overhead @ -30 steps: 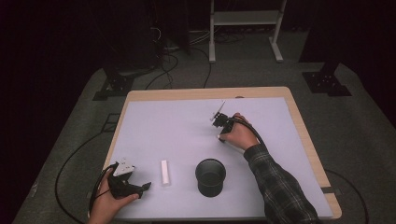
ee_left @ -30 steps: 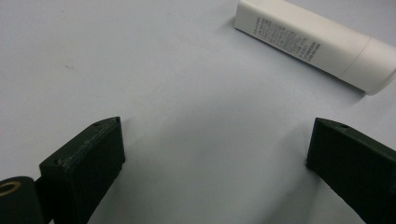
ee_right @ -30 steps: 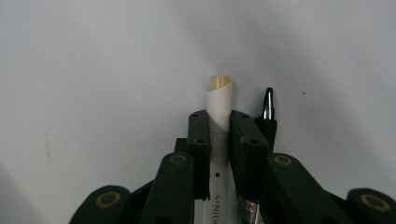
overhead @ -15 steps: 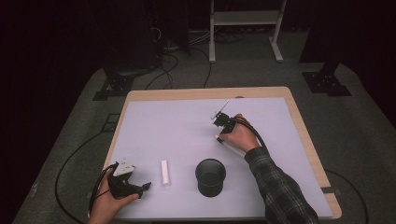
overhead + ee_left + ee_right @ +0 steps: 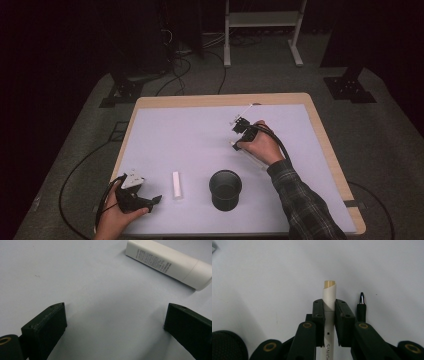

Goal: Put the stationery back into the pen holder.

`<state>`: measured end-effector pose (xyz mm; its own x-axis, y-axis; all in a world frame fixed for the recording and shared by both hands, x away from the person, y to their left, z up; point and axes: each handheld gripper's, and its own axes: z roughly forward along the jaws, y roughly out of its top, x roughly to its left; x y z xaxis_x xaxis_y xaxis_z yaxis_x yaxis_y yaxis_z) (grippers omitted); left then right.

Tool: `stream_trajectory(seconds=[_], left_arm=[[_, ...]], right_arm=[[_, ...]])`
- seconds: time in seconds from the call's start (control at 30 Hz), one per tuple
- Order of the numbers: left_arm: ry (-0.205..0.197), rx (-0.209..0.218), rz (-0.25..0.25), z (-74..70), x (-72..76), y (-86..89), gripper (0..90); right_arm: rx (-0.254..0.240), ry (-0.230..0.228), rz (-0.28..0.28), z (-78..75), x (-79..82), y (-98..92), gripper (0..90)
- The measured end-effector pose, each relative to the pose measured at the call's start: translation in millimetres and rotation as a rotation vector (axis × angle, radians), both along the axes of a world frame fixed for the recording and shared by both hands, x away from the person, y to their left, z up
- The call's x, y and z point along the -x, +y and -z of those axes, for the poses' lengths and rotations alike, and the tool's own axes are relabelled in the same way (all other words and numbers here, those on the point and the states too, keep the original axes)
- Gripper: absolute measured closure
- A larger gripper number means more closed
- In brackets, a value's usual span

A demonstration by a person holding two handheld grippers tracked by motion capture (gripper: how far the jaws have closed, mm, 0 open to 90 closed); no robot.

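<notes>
**Right claw clamped on a slim white marker, left claw waiting wide**

You work over a pale lavender table (image 5: 200,145) with a wooden edge. Near you, about midway across, stands a black mesh cup (image 5: 225,189) — upright, mouth open. Just left of it lies a white tube (image 5: 176,184), flat on the surface; in the left gripper view that tube (image 5: 170,263) shows small print and a rounded cap, and it lies ahead of your jaws, apart from them.

Your left gripper (image 5: 150,201) rests low at the near left corner with its jaws spread wide and nothing between them.

Your right gripper (image 5: 239,121) sits farther out, right of centre. Its jaws are pressed together on a thin white marker (image 5: 329,302) with a tan tip, which pokes out past the pads. A second pen (image 5: 361,305), dark with a metal point, lies on the table just beside the right jaw, not held.

Judging by its looks, the marker is light, rigid and smooth — it may pivot or slide if you swing fast. You hold it near the tip end, so the long tail behind the pads could lever it sideways. A grip nearer the middle would steady it. To drop it in the cup, bring it upright over the mouth.
</notes>
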<state>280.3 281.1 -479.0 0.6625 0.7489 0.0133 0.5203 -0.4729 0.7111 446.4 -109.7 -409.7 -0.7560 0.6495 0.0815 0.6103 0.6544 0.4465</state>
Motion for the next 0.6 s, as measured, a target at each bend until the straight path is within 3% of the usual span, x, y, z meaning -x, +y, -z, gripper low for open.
stream_trajectory(seconds=[0.03,0.6], left_arm=[[0.000,0.000,0.000,0.0,0.0,0.0,3.2],[-0.001,0.000,0.001,0.0,0.1,0.0,3.2]], right_arm=[[-0.024,-0.006,-0.001,-2.3,2.3,-3.9,78.3],[-0.152,-0.068,0.006,-8.8,27.9,-29.9,78.3]])
